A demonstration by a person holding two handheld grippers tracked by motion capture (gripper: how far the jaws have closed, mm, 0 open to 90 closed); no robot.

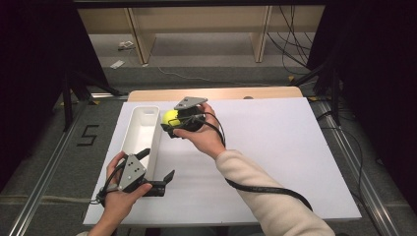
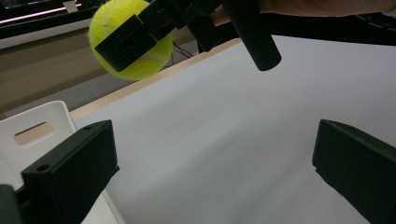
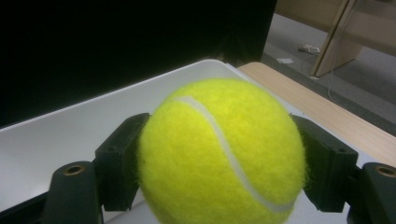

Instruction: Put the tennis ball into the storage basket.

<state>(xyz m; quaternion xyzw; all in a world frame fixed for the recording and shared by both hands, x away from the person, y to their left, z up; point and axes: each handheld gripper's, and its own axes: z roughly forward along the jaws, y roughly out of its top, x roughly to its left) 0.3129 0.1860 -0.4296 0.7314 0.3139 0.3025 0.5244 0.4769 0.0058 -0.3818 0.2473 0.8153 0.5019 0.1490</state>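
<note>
Tennis ball [image 1: 170,117] was clamped in right gripper [image 1: 167,124], centre frame, beside white tray [image 1: 129,142]. Left gripper [image 1: 158,167] was held apart, lower left.

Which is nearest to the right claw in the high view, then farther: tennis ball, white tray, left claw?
1. Tennis ball: clamped in the right claw, at its tip.
2. White tray: just left of the ball, long side beside it.
3. Left claw: farthest, at the tray's near end, open.
</note>
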